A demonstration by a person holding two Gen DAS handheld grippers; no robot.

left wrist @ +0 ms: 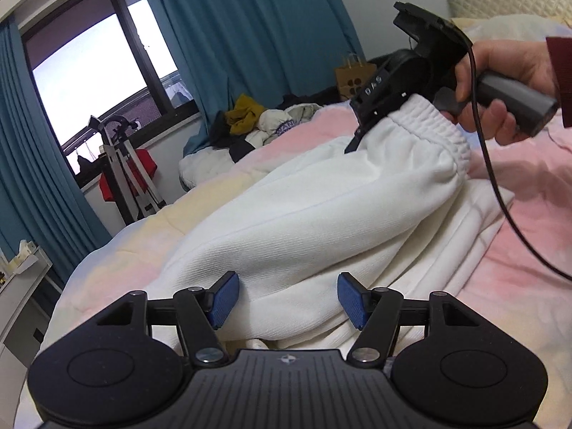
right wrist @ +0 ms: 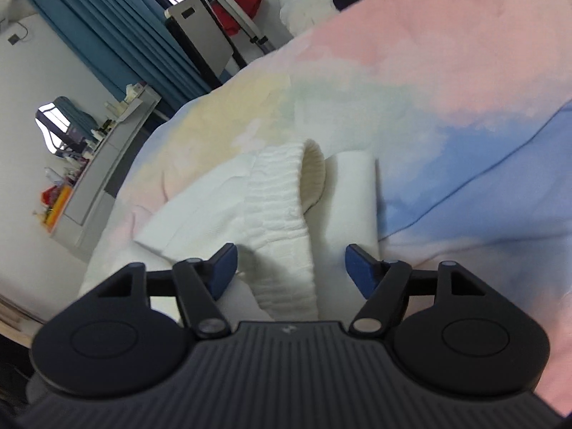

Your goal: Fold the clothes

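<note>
Pastel bed (left wrist: 518,250) under both my wide-open, empty tongs, left tongs (left wrist: 284,298) and right tongs (right wrist: 289,268) straddling the white sweatpants (left wrist: 286,221), so I'd pinch both layers evenly before folding.

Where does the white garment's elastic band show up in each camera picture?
Left wrist view: elastic band upper right, at the right gripper.
Right wrist view: band centre, running down between the open jaws.
Shared landmark: the red cloth on the stand by the blue curtain.
</note>
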